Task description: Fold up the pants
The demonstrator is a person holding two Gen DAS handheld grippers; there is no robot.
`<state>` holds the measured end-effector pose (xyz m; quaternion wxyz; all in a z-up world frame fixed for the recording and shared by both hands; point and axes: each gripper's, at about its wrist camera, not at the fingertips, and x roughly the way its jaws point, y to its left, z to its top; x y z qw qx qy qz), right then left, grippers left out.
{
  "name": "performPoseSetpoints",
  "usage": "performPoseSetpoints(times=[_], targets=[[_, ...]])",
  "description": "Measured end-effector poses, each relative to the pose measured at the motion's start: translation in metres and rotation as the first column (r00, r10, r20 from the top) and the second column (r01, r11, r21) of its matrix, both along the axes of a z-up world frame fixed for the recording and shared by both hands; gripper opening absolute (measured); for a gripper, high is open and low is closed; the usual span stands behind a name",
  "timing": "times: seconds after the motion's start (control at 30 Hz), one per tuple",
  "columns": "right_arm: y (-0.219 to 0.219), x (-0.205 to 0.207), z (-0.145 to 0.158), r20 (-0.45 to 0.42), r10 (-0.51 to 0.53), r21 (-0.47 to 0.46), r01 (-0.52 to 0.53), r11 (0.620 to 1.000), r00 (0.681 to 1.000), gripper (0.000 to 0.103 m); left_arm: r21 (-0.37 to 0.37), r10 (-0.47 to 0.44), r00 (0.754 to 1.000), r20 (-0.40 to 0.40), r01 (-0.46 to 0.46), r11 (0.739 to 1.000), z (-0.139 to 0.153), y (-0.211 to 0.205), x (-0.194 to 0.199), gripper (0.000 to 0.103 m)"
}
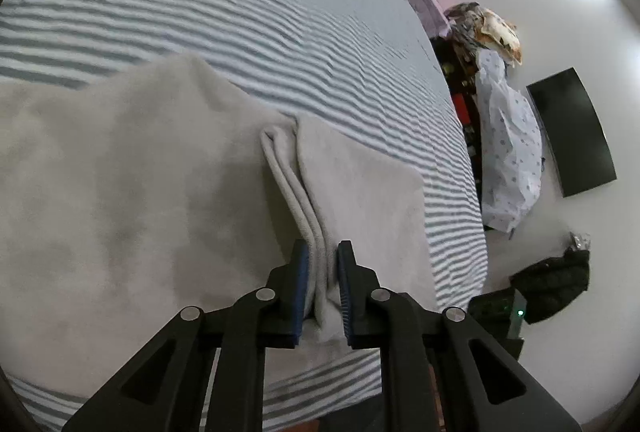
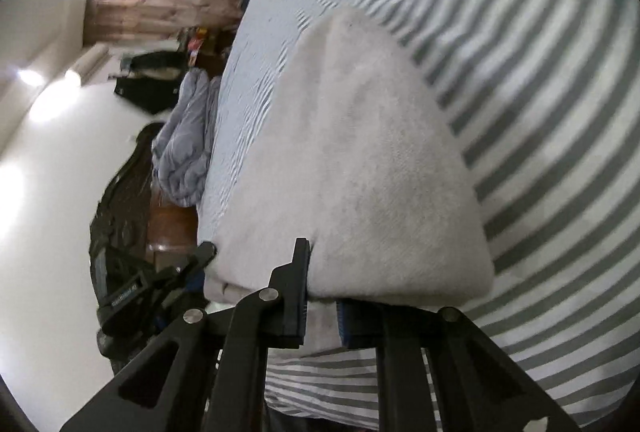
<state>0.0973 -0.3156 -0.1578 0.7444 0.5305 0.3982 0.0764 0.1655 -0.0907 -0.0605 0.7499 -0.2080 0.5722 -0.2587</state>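
Grey pants (image 1: pixel 120 192) on striped bed (image 1: pixel 240 12), near its edge, already folded over. Left tool (image 1: pixel 323 292) and right tool (image 2: pixel 320 306) both pinching cloth. Maybe one more fold left.

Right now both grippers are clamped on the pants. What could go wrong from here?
1. The left gripper pinches several stacked edges of the pants; a layer could slip out.
2. The right gripper bites only the near hem, so lifting may drop it.
3. The grips sit near the bed edge; fabric could slide off.
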Motion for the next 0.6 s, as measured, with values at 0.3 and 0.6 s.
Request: performPoseSetpoints(times=[0.3, 0.6], targets=[[0.033, 0.008, 0.001, -0.053, 0.073, -0.117, -0.078, 0.99, 0.996, 0.012, 0.12, 0.028, 0.999, -0.038, -0.023, 0.992, -0.038, 0.06, -0.014, 0.012], [0.021, 0.014, 0.019, -0.006, 0.043, -0.047, -0.043, 0.998, 0.999, 0.012, -0.137, -0.067, 0.994, -0.091, 0.054, 0.989, -0.041, 0.024, -0.041, 0.033]])
